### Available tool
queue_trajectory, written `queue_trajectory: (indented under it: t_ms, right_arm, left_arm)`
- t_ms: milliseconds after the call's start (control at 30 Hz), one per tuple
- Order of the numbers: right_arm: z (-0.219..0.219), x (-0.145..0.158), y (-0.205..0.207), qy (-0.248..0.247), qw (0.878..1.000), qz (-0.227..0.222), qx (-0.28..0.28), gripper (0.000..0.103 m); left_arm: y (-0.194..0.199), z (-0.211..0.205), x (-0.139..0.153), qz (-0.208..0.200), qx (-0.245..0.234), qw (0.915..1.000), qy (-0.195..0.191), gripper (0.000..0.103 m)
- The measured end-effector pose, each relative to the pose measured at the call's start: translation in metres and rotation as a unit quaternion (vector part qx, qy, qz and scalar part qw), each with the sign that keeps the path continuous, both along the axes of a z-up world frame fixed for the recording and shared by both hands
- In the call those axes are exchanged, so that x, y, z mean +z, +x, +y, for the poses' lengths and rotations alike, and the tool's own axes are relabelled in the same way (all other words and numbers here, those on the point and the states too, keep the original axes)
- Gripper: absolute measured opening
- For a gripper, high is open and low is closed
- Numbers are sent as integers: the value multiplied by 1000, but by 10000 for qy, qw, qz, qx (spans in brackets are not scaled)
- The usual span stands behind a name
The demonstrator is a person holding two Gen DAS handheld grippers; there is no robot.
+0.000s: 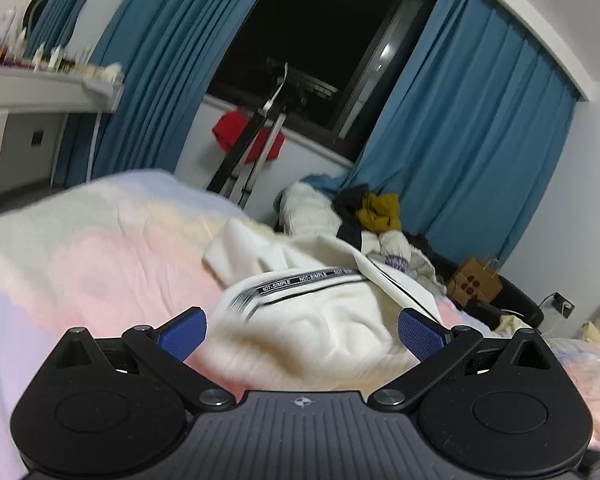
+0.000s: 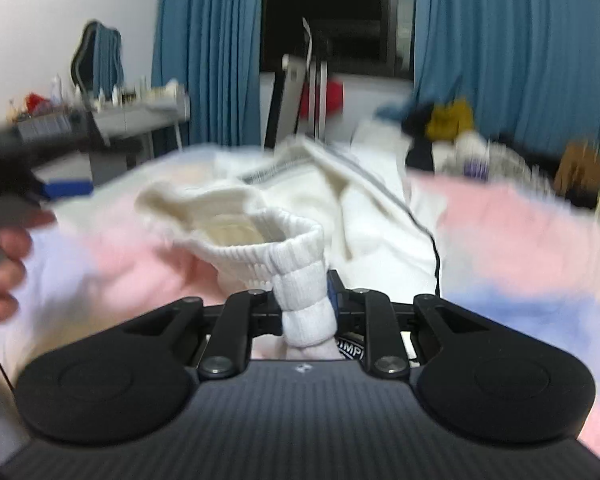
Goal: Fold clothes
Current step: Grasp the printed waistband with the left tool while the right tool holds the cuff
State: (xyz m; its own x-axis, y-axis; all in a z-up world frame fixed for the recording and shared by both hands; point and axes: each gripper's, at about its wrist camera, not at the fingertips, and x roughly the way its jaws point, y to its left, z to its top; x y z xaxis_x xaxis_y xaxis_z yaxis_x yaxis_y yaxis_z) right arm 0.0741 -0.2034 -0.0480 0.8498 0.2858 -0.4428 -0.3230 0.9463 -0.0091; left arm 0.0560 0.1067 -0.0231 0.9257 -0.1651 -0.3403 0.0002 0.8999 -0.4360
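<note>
A cream-white garment (image 1: 316, 320) with a black "NOT-SIMPLE" stripe lies crumpled on the pastel bedspread (image 1: 80, 248). My left gripper (image 1: 302, 330) is open just above its near part, blue pads on either side, holding nothing. My right gripper (image 2: 306, 300) is shut on the garment's ribbed white cuff (image 2: 304, 296) and lifts it, so the cuff opening gapes towards the camera. The rest of the garment (image 2: 360, 208) trails away over the bed. The left gripper (image 2: 16, 160) and the hand holding it show at the left edge of the right wrist view, blurred.
A pile of other clothes (image 1: 376, 216) lies at the bed's far end by the blue curtains (image 1: 480, 140). A dark metal stand (image 1: 256, 140) rises before the window. A cluttered white desk (image 1: 48, 88) stands left. A cardboard box (image 1: 476, 280) sits far right.
</note>
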Motion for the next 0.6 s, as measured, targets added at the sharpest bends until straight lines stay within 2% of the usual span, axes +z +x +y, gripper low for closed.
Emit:
queue_trajectory:
  t_ms: [133,233,400,500,533,567,600]
  right_arm:
    - [8,-26,0,-283,9988,385,69,22]
    - [13,-32,-2,-542,9972,512,74,22]
    - [4,-28,-10,-305,9965,770,114,30]
    - [-4,-26,-22,-90,9955,929,156,46]
    - [-8,-26,-26,39,9950,984,179,55]
    - [-13,-23,-29,267,9945,998,193,69]
    - [-18,-20,-32,500,9934,1010,205,76]
  left_arm:
    - [0,5,-15,520,-62,9971,-544,103]
    - [5,13,-33,976,-12,9887,-1140,103]
    - [17,30,-64,1450,232,9751,-1662,102]
    - [25,40,-83,1619,383,9644,-2057,101]
    - [27,42,-86,1634,428,9611,-2184,101]
    - [28,45,-90,1633,461,9572,-2345,100]
    - [29,48,-94,1610,464,9524,-2546,99]
